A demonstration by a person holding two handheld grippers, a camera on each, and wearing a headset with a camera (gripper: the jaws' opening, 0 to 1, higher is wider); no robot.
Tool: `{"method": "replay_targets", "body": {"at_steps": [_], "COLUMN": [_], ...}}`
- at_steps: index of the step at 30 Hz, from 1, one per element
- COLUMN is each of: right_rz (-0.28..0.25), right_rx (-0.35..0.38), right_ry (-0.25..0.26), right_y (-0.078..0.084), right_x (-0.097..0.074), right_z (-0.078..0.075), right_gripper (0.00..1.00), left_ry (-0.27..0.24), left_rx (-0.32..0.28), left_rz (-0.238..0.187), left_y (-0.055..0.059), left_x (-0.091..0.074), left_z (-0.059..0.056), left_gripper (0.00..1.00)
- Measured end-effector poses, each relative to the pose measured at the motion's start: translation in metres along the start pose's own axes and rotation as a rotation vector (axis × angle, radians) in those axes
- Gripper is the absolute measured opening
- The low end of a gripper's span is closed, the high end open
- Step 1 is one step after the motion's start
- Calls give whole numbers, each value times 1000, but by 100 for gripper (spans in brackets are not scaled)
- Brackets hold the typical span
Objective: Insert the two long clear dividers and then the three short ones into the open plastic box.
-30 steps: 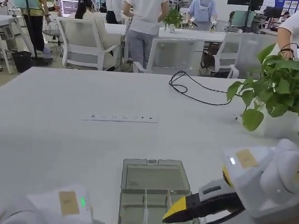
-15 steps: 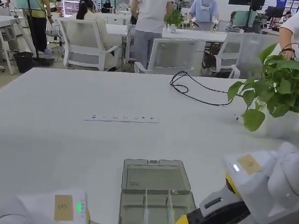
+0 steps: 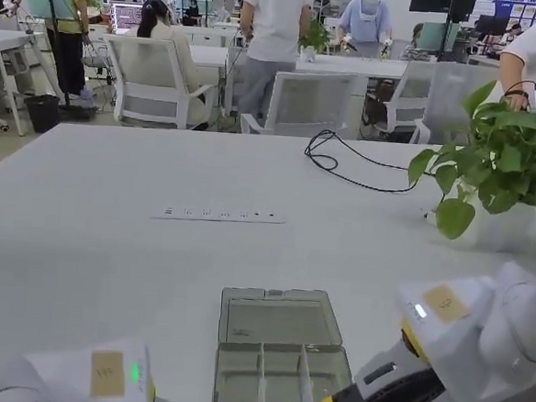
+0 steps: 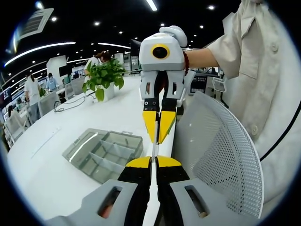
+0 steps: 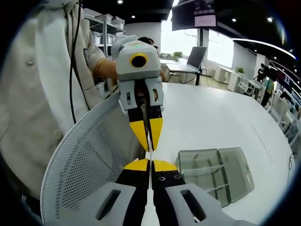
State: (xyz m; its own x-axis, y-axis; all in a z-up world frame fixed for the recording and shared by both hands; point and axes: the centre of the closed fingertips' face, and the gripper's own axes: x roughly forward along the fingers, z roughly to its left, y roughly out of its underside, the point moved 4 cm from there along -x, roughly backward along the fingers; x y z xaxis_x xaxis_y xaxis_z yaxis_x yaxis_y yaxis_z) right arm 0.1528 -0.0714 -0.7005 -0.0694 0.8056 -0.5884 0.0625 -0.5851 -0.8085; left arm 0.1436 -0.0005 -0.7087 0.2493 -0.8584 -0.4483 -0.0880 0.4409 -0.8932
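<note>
Bare tabletop (image 3: pixel 107 263) around box (image 3: pixel 278 321); plant (image 3: pixel 505 167) rightward.

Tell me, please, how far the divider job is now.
Done: two long dividers stand in the open plastic box. In hand: the left gripper and right gripper pinch one clear divider between them, away from the box. Left: seating the short ones; how many already sit is unclear.

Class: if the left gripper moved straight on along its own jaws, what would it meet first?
Probably the right gripper, whose yellow tips point back at it head-on. A thin clear strip seems to span the gap between them.
</note>
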Motion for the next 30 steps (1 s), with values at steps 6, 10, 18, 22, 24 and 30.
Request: {"method": "replay_targets", "body": {"at_steps": [6, 10, 18, 22, 24, 30], "right_rz": [10, 3, -8, 0, -4, 17], "right_rx": [-4, 10, 25, 23, 22, 38], "right_ry": [31, 76, 168, 208, 230, 268], "right_y": [-1, -2, -6, -6, -7, -6], "right_x": [-3, -7, -11, -11, -11, -6], "right_z": [-5, -14, -34, -45, -50, -66], "right_gripper": [2, 2, 2, 2, 2, 2], "left_ry": [-52, -99, -174, -203, -219, -264], "left_rx": [-76, -111, -178, -197, -200, -225], "left_rz": [-22, -44, -90, -102, -105, -110], "left_y": [4, 7, 9, 10, 10, 13], "left_x": [-2, -4, -9, -11, -12, -14], "left_z": [5, 10, 20, 25, 27, 33], "left_gripper": [1, 7, 20, 25, 29, 40]}}
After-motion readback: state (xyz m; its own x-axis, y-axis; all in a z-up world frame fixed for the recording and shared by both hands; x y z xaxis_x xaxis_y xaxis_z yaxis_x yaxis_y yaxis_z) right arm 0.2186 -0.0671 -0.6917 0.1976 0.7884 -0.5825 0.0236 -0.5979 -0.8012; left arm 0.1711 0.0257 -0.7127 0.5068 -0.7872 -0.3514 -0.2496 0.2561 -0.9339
